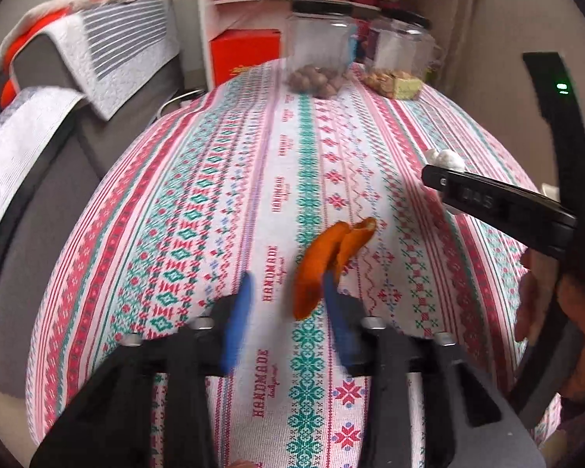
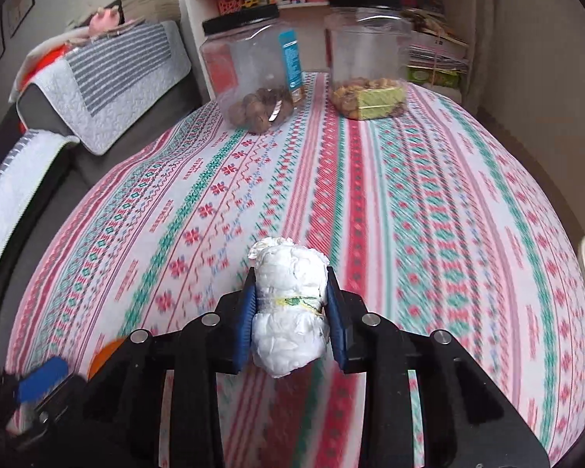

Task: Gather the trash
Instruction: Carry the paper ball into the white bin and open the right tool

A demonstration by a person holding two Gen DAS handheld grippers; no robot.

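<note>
One patterned tablecloth (image 2: pixel 429 202) carries two clear jars (image 2: pixel 249 74), one white paper wad (image 2: pixel 288 312) and one orange peel (image 1: pixel 323 269). The right gripper (image 2: pixel 290 284) clamps the wad. The left gripper (image 1: pixel 286 292) stands open around the peel, seen whole only in the left view.

An orange peel (image 1: pixel 331 265) is lying between the parted blue fingers (image 1: pixel 238 323) of the left gripper (image 1: pixel 288 284), touching the right-hand finger, over the patterned tablecloth (image 1: pixel 214 195).
</note>
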